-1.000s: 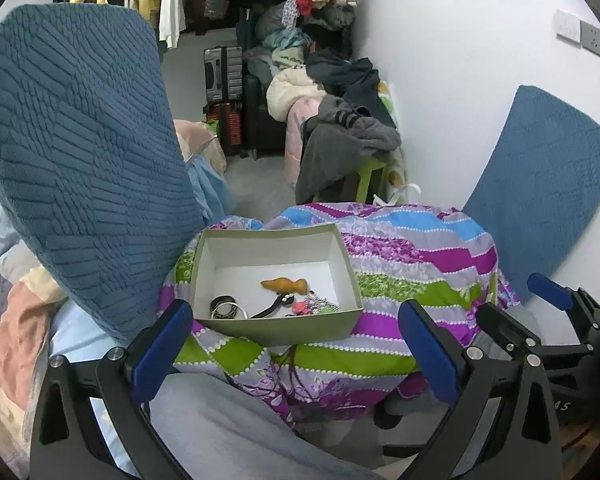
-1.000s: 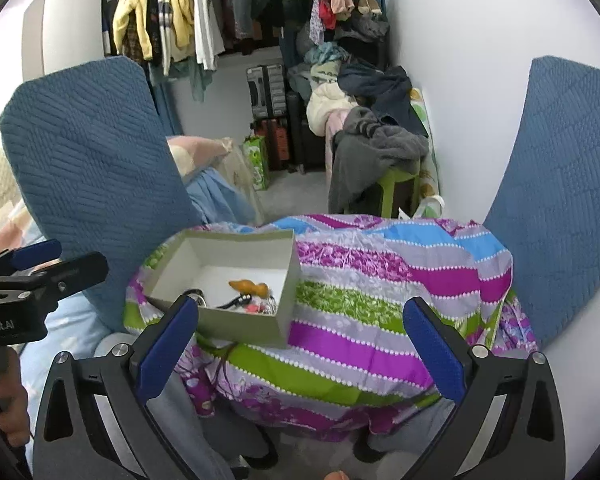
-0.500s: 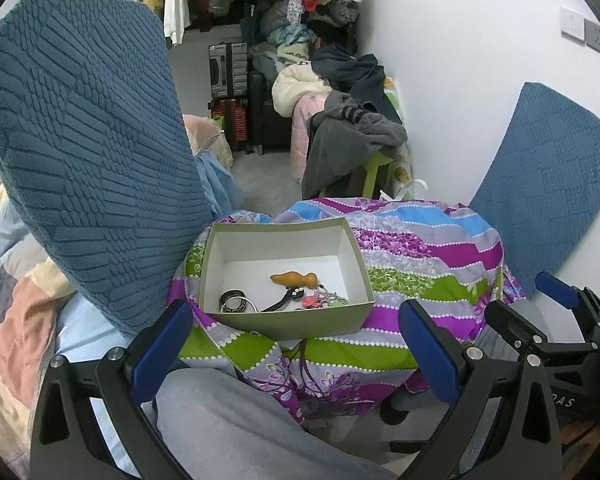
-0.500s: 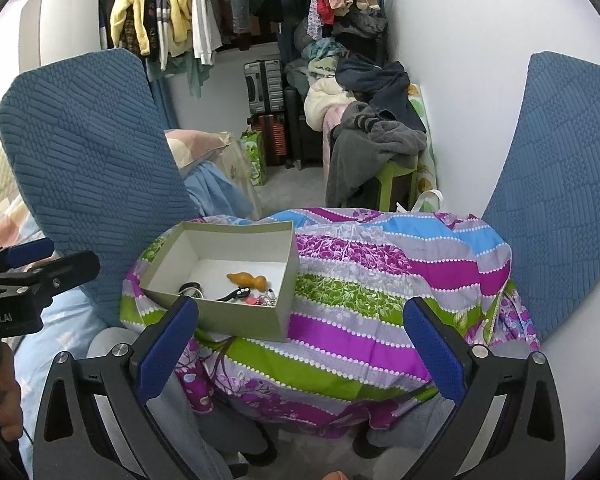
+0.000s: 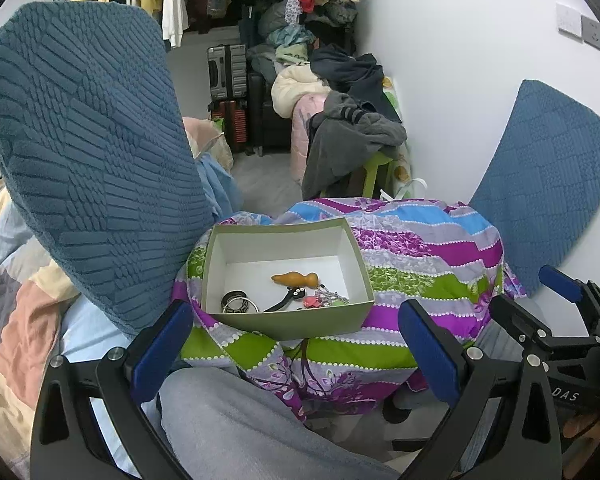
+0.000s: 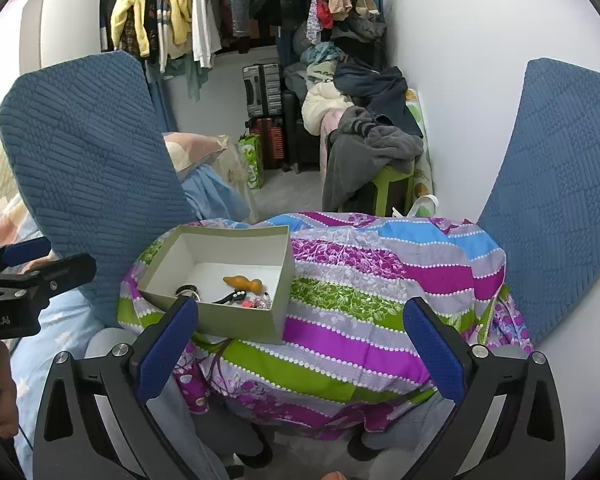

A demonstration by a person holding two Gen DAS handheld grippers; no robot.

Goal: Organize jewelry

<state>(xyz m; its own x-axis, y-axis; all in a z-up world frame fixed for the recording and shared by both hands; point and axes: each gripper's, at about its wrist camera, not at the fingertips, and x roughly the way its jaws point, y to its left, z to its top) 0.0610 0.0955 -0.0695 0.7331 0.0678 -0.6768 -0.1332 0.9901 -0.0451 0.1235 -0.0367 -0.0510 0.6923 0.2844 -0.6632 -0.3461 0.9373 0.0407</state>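
Observation:
A grey-green cardboard box (image 5: 292, 322) with a white inside sits on the left part of a stool covered in striped floral cloth (image 5: 428, 264). Inside lie an orange piece (image 5: 296, 279), dark rings (image 5: 236, 303), a black curved piece (image 5: 286, 300) and small pink and silver bits (image 5: 320, 300). My left gripper (image 5: 296, 354) hangs open below and in front of the box, holding nothing. My right gripper (image 6: 298, 346) is open too, in front of the stool, with the box (image 6: 240, 320) up and to its left and the orange piece (image 6: 242, 282) visible inside.
Two blue textured chair backs flank the stool, one at the left (image 5: 88, 160), one at the right (image 5: 548, 184). A grey-trousered leg (image 5: 240, 428) lies below the left gripper. Piled clothes (image 5: 352, 128), suitcases (image 5: 228, 76) and a white wall stand behind.
Both grippers have drawn back and risen slightly, so the box and stool sit higher and a bit farther in each view. Both stay open; the box contents have not moved.

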